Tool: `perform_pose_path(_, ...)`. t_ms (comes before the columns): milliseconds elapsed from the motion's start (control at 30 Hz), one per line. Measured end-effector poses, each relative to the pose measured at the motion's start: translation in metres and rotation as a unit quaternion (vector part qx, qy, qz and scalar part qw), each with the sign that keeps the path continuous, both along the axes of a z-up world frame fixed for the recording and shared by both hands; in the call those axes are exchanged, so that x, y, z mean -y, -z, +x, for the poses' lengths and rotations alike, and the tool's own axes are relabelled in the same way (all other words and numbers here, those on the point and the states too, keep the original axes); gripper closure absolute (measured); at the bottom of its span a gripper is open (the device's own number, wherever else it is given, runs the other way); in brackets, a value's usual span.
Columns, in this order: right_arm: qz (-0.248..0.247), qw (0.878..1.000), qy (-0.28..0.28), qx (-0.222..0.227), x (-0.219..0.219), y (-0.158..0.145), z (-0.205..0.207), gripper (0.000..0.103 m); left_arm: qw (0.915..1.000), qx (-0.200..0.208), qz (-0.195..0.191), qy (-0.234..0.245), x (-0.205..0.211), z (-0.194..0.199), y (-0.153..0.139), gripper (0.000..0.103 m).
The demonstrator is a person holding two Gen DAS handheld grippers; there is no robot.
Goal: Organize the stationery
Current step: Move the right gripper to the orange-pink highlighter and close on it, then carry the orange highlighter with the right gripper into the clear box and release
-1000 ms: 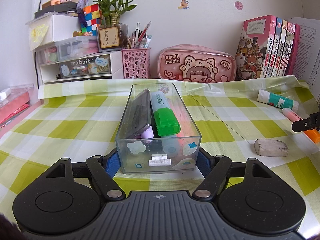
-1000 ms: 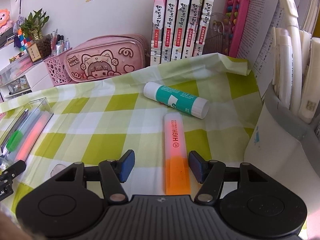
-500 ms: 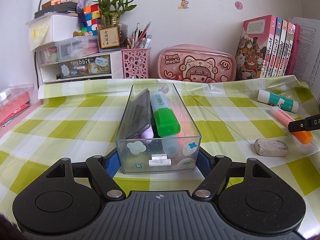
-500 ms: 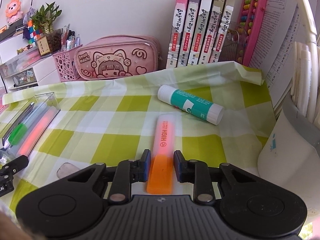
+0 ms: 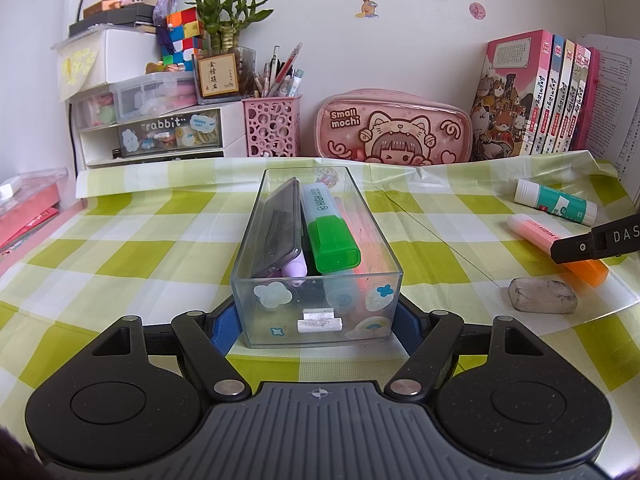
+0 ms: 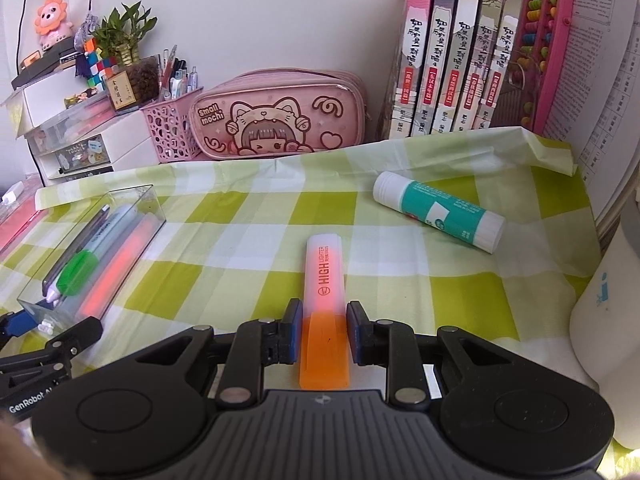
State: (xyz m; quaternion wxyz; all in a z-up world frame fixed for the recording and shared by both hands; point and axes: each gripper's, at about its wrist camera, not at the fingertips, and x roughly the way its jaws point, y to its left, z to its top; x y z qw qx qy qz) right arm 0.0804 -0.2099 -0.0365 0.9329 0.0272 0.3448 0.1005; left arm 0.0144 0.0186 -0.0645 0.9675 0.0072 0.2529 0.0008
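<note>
Between its clenched jaws, the down-tilted left gripper (image 5: 318,316) grasps the clear box (image 5: 316,312) holding a green highlighter (image 5: 330,236). The right gripper (image 6: 323,330) pinches the orange highlighter (image 6: 325,312).

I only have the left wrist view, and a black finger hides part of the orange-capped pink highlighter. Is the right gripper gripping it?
Observer: Yes. The right gripper has both blue pads against the orange-capped pink highlighter, where cap meets body.
Operator: Anything right of the white-and-teal glue stick?
Observer: A tall white container stands beyond the white-and-teal glue stick, at the cloth's right edge.
Operator: And beside the books?
Observer: A pink abacus with coloured beads stands right of the books.
</note>
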Motion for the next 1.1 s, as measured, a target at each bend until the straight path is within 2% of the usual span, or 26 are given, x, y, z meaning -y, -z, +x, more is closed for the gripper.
perform_pose_path(833, 0.103, 0.992, -0.08, 0.005, -0.054, -0.042, 0.005, 0.05, 1.0, 0.0, 0.0, 0.0, 0.0, 0.0, 0.0, 0.029)
perform_pose_path(1100, 0.136, 0.987, -0.082, 0.002, -0.059, -0.053, 0.01, 0.05, 1.0, 0.0, 0.0, 0.0, 0.0, 0.0, 0.0, 0.029)
